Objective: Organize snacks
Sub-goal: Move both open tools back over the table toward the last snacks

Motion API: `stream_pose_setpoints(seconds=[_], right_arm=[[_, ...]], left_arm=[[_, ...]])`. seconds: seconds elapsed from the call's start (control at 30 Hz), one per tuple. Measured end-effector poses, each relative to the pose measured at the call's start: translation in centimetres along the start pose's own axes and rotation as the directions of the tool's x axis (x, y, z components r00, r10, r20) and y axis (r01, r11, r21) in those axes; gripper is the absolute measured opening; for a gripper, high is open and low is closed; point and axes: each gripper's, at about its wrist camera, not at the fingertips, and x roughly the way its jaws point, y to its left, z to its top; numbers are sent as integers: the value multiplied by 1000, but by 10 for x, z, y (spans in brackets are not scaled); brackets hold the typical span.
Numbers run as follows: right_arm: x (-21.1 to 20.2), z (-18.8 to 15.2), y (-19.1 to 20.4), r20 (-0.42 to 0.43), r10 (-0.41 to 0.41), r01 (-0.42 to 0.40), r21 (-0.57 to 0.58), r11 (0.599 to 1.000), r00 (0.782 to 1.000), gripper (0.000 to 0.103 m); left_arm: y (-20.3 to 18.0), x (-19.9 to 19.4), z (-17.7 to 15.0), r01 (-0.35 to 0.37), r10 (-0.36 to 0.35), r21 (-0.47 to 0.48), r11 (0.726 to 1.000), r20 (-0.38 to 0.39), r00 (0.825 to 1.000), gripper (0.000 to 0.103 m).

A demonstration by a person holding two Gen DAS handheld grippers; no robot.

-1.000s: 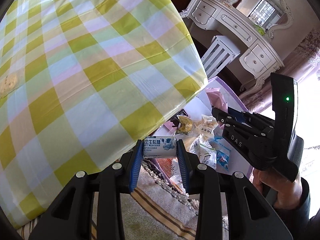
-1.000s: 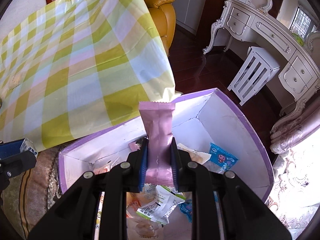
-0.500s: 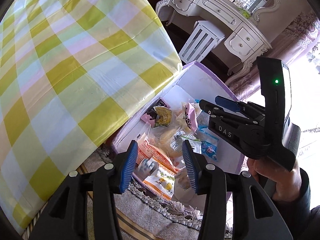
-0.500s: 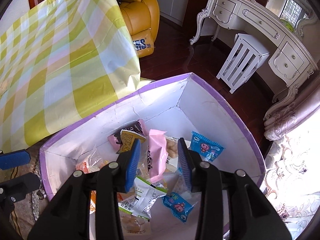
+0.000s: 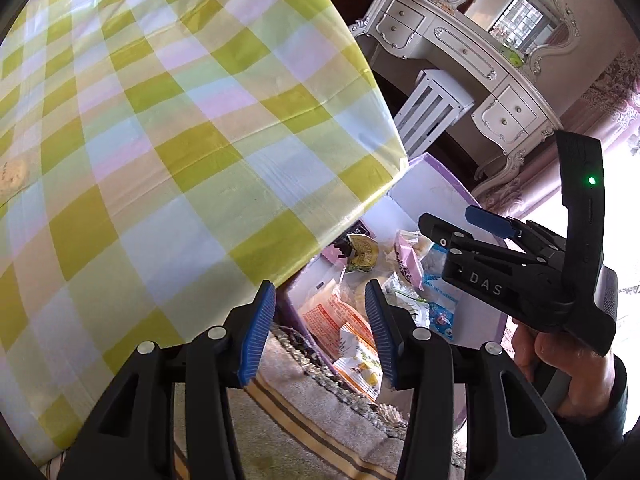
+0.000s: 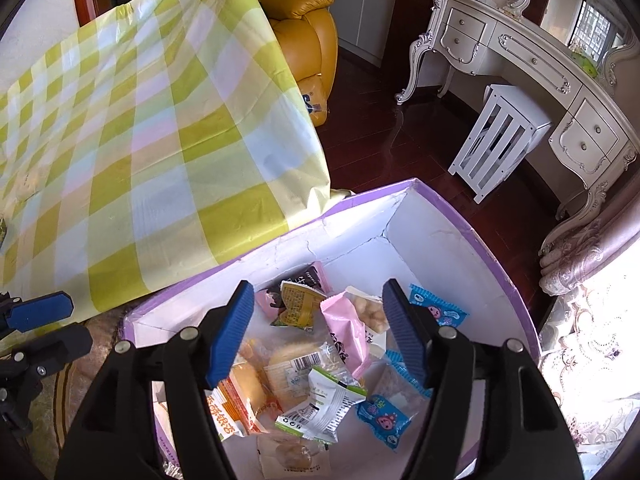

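Note:
A white box with a purple rim point(image 6: 440, 216) stands on the floor beside the table and holds several snack packets. A pink packet point(image 6: 348, 332) lies on top of them, with blue packets point(image 6: 438, 310) to its right and a green-and-white packet point(image 6: 320, 400) nearer. My right gripper point(image 6: 318, 332) hangs over the box, its jaws opening, and its pads touch nothing. My left gripper point(image 5: 320, 328) is open and empty above the box's near corner point(image 5: 436, 184). In the left wrist view the right gripper point(image 5: 444, 224) is over the snacks.
A table under a green-and-yellow checked cloth point(image 5: 160, 140) overhangs the box on the left. A patterned rug point(image 5: 300, 420) lies beneath. Behind are a yellow armchair point(image 6: 304, 28), a white dresser point(image 6: 540, 72) and a white stool point(image 6: 496, 140). A person's hand point(image 5: 560, 360) holds the right gripper.
The left gripper let go of a small white-and-blue packet and opened. The right gripper released the pink packet, which now lies in the box, and its jaws have spread wider.

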Motion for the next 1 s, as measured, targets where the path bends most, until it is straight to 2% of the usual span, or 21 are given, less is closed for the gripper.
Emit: stream_pose_setpoints(seconds=[0.17, 0.43, 0.67, 0.77, 1.0], right_arm=[[-13, 6, 19, 25, 48, -48, -17, 999, 999, 69], [-51, 4, 61, 80, 160, -152, -92, 984, 984, 74], [-78, 0, 87, 112, 234, -217, -151, 965, 966, 76], [-88, -1, 91, 127, 251, -230, -158, 960, 960, 77], [-83, 1, 104, 97, 282, -266, -153, 952, 954, 77]], left_arm=[[31, -21, -6, -59, 63, -78, 995, 46, 997, 45], [57, -66, -39, -131, 151, -167, 977, 109, 983, 45], [58, -93, -56, -160, 192, -195, 968, 160, 968, 45], [64, -102, -60, -151, 192, -220, 964, 178, 965, 45], [93, -117, -68, -137, 203, -302, 943, 200, 958, 45]])
